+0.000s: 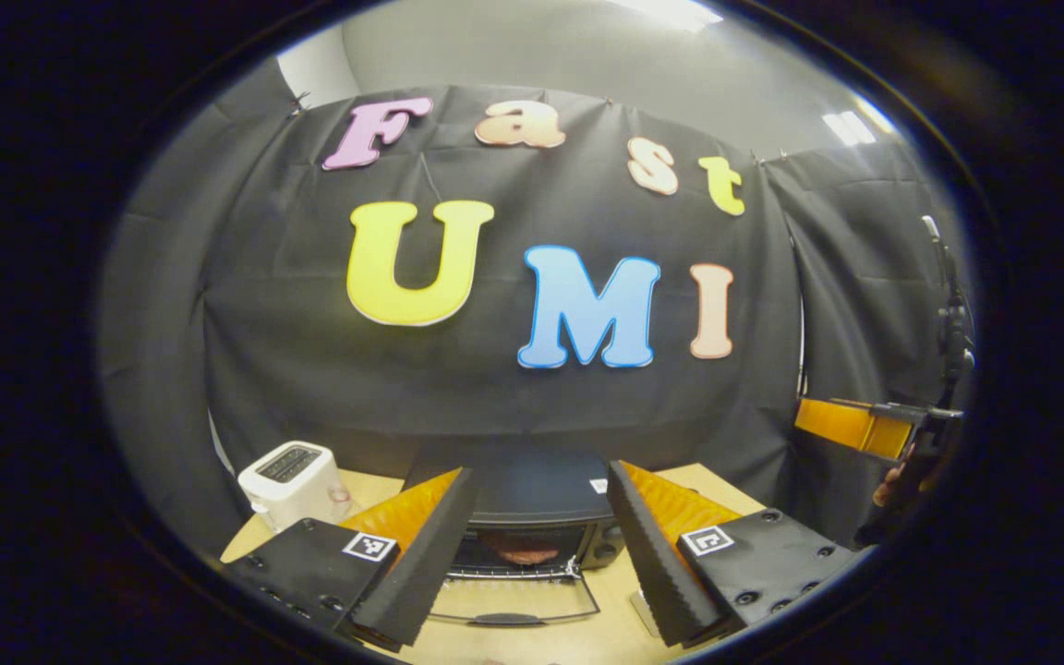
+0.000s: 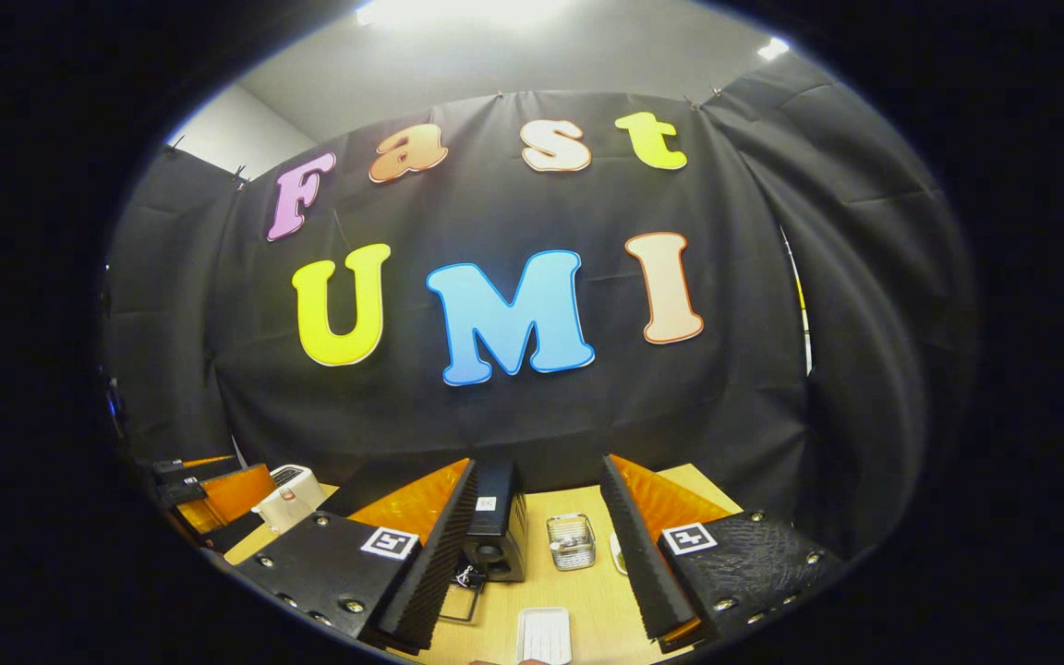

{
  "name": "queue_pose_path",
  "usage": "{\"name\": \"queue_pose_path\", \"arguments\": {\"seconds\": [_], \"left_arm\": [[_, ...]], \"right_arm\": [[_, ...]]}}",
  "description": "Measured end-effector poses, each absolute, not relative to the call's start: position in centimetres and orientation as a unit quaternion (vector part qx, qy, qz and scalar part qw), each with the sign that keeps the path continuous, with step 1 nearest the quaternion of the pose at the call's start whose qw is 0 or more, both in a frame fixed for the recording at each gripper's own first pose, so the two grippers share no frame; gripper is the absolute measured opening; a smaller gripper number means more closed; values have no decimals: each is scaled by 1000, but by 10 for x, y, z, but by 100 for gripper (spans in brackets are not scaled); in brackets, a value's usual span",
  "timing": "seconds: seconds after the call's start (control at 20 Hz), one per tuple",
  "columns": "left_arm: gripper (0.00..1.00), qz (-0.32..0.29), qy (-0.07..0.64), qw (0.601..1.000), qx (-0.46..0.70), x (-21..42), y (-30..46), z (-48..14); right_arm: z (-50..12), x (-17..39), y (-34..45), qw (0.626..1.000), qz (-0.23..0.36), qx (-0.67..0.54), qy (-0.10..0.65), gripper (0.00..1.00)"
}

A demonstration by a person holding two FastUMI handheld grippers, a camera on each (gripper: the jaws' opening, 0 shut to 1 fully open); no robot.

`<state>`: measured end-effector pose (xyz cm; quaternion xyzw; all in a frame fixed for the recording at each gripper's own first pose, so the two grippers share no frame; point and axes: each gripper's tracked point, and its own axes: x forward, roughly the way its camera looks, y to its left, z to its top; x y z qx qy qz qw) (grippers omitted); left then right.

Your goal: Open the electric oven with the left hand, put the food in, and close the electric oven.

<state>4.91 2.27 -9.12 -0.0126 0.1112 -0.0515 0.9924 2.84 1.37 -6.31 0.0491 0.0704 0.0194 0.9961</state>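
Now the oven sits on the wooden table, door dropped flat toward the camera, something reddish, prob. the food, on the rack inside; so closing looks like the step left. Left gripper hangs above and in front, jaws wide apart, holding nothing; right gripper also gapes empty, off to the oven's side, near a small wire basket and a white tray. To close well: bring left fingers under the door's front handle, lift in an arc w/ the hinge, don't shove the oven back toward the toaster; push till it seats.
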Motion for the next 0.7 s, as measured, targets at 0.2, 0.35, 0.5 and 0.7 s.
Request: {"name": "queue_pose_path", "arguments": {"seconds": [0.2, 0.35, 0.5, 0.7], "left_arm": [[100, -49, 199, 979, -22, 45, 20, -154], [96, -39, 259, 965, -33, 40, 27, -202], [97, -36, 316, 948, -31, 30, 31, -251], [96, -25, 395, 918, -23, 10, 38, -314]], "right_arm": [[-63, 30, 11, 997, 24, 35, 68, 81], [-69, 33, 10, 997, 21, 27, 76, 81], [-79, 29, 11, 996, 21, 27, 88, 81], [-95, 22, 9, 993, 16, 36, 111, 81]]}}
